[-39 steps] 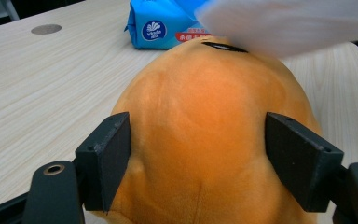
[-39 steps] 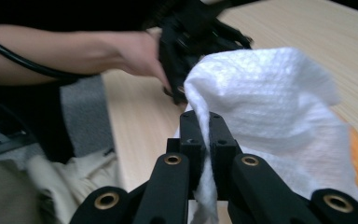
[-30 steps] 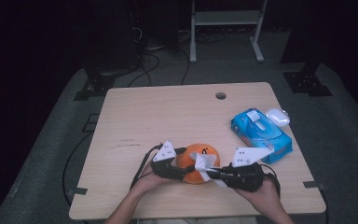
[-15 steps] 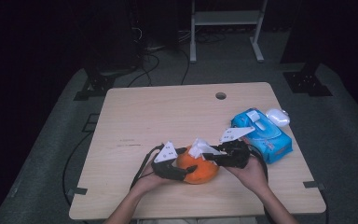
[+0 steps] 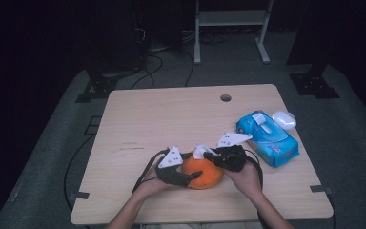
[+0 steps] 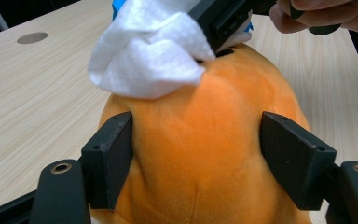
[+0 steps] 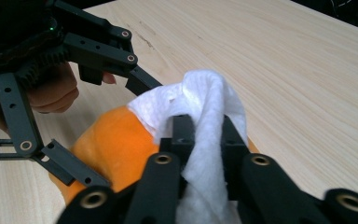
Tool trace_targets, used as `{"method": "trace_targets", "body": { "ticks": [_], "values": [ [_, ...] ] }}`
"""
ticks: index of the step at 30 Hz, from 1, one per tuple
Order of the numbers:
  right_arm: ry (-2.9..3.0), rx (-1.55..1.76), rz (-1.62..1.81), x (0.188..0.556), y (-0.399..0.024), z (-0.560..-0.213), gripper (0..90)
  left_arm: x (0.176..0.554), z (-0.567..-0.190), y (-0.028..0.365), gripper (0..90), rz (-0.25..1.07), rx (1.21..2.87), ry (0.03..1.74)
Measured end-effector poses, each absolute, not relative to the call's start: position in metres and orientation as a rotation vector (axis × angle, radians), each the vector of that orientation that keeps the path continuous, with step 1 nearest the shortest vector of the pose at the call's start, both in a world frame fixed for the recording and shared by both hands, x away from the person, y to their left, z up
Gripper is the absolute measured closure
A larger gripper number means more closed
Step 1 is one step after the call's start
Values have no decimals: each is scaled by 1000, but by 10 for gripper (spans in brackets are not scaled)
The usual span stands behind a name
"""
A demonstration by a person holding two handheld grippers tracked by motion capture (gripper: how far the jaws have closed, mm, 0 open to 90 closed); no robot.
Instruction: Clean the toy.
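An orange plush toy (image 5: pixel 204 172) lies near the table's front edge, and my left gripper (image 5: pixel 190 177) is shut on it. In the left gripper view the two jaws press its sides around (image 6: pixel 198 163), and the orange plush (image 6: pixel 200 121) bulges between them. My right gripper (image 5: pixel 208 155) is shut on a white wipe (image 5: pixel 201 151) and rests on top of the toy. Its jaws have just been closing with the wipe between them. In the right gripper view my right gripper (image 7: pixel 204 135) pinches the wipe (image 7: pixel 205 93) above the orange plush (image 7: pixel 112 140).
A blue pack of wipes (image 5: pixel 267 138) lies to the right, with a small white object (image 5: pixel 284 119) behind it. The wooden table (image 5: pixel 171 119) has a round hole (image 5: pixel 225 98) near its far edge. Cables and a metal stand are on the floor beyond.
My right gripper has moved from the toy's right side left and farther back, onto the top of the toy at the wipe. The left hand and the toy have stayed put.
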State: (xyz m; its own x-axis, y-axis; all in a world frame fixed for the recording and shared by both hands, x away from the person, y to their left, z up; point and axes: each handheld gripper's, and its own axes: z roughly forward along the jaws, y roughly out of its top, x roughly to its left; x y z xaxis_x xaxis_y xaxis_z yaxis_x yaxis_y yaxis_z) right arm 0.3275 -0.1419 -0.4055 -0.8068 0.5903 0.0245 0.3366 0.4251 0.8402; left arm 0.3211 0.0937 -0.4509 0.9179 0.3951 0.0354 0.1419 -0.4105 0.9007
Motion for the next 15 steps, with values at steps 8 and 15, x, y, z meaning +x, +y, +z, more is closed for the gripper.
{"method": "trace_targets", "body": {
  "ticks": [8,15],
  "values": [
    [2382,848,1323,312,-180,-408,850,324,-453,96,275,282,1978,421],
    [2461,732,1312,274,-181,-416,850,326,-454,97,274,276,1964,463]
  ]
}}
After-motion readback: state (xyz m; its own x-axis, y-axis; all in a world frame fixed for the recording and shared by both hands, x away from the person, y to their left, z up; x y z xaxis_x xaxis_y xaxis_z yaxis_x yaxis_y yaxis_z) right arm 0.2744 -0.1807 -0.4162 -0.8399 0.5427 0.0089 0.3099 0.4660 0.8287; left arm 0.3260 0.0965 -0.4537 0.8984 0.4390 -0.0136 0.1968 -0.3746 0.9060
